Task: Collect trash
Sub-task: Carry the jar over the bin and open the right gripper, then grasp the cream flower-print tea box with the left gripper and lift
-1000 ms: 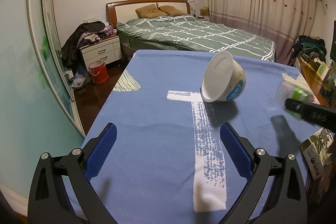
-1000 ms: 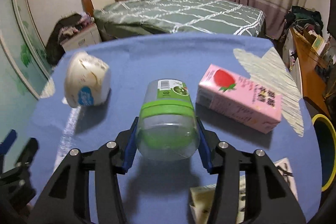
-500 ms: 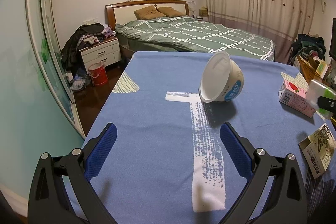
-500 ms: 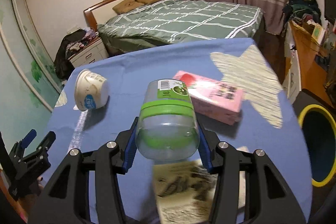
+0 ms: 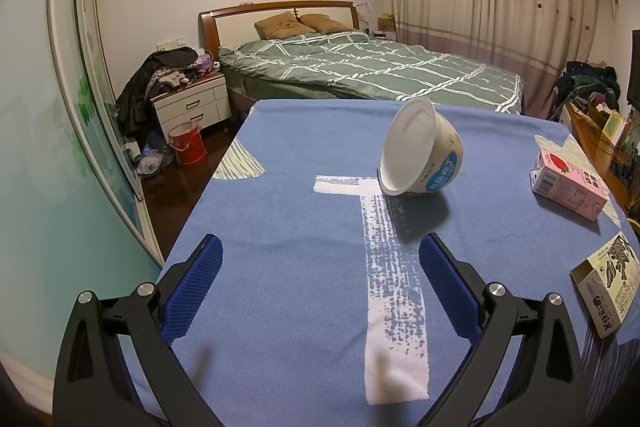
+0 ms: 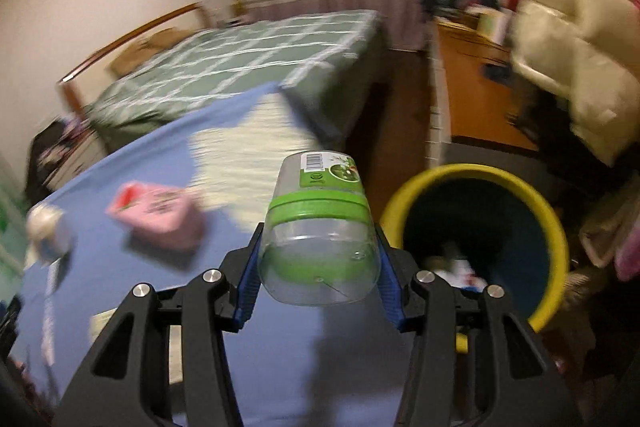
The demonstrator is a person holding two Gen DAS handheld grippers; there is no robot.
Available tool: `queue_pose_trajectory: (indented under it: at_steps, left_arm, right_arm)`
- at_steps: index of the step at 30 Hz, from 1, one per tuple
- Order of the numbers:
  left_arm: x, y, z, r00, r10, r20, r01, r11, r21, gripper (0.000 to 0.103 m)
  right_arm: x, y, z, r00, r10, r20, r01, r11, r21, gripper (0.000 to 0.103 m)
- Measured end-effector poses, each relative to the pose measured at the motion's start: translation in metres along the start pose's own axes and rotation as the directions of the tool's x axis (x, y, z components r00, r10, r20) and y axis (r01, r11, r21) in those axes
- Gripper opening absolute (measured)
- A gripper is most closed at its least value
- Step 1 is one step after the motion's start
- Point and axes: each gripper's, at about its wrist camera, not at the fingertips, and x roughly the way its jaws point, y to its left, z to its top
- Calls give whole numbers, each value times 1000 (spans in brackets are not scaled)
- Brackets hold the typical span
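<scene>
My right gripper [image 6: 318, 279] is shut on a clear plastic bottle [image 6: 318, 227] with a green band, held near the table's right edge. Just right of it on the floor stands a yellow-rimmed dark bin [image 6: 480, 239] with some rubbish inside. My left gripper [image 5: 318, 291] hovers open over the blue tablecloth [image 5: 288, 227], nothing between its blue pads. Ahead of it a white tub [image 5: 420, 159] lies tipped on its side. A pink strawberry carton [image 5: 568, 183] and a beige printed box [image 5: 608, 283] lie at the right; the pink carton [image 6: 156, 217] and white tub [image 6: 48, 235] appear blurred in the right wrist view.
Behind the table stands a bed with a green checked cover [image 5: 368, 71], with a white nightstand [image 5: 192, 105] and a red bucket [image 5: 187, 149] to its left. A wooden desk [image 6: 472, 95] and a cream padded jacket [image 6: 568, 39] stand behind the bin.
My right gripper carried the bottle rightward off the table's middle to beside the bin, rolling as it went, and left the left wrist view. The left gripper stayed put.
</scene>
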Motion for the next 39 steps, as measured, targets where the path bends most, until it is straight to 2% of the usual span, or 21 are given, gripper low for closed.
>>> queue_pose_trajectory:
  at_steps: [5, 9, 11, 13, 18, 23, 26, 27, 29, 31, 34, 35, 36, 39]
  left_arm:
    - [1, 1, 1, 1000, 6, -8, -6, 1000, 1, 97]
    - [2, 0, 1, 1000, 12, -10, -12, 1000, 6, 97]
    - [2, -1, 1, 1000, 15, -8, -15, 1000, 12, 97]
    - [1, -3, 1, 1000, 18, -7, -18, 1000, 22, 97]
    - [1, -6, 0, 1000, 21, -4, -21, 999, 38, 97]
    - [-2, -12, -1, 1000, 7, 11, -8, 998, 67, 97]
    - [-11, -29, -3, 994, -112, 11, 110, 986, 126, 97]
    - [-18, -41, -4, 981, -193, -5, 191, 968, 162, 97]
    - [-27, -61, -6, 952, -305, -30, 304, 927, 218, 97]
    - [-39, -90, -10, 894, -441, -84, 445, 845, 297, 97]
    - [-50, -128, -16, 812, -558, -172, 577, 725, 376, 97]
    - [-51, -138, -17, 795, -575, -192, 600, 698, 390, 97]
    - [-52, -148, -18, 782, -587, -209, 616, 676, 406, 97]
    - [-52, -174, -20, 772, -587, -243, 628, 647, 432, 97]
  right_arm:
    - [18, -40, 6, 996, -90, -19, 91, 994, 53, 48]
    - [34, -63, 7, 984, -171, -50, 174, 982, 79, 48]
    - [35, -72, 6, 981, -187, -44, 191, 977, 92, 50]
    - [33, -71, 3, 982, -187, -27, 188, 978, 92, 58]
    - [30, -62, -2, 990, -135, 31, 133, 989, 57, 58]
    - [32, -57, -3, 992, -120, 36, 120, 993, 20, 59]
    - [32, -53, 1, 993, -115, 32, 114, 993, 13, 59]
    - [34, -56, 1, 993, -115, 25, 114, 993, 15, 59]
    - [33, -52, 3, 994, -110, 14, 109, 994, 19, 59]
    - [34, -53, 5, 995, -103, 6, 103, 994, 25, 59]
    - [32, -47, 3, 995, -103, 10, 103, 994, 23, 59]
    - [32, -45, 2, 994, -105, 11, 105, 994, 18, 59]
    - [31, -43, 3, 994, -106, 14, 106, 994, 7, 59]
    - [33, -41, 1, 995, -103, 15, 103, 995, -2, 59]
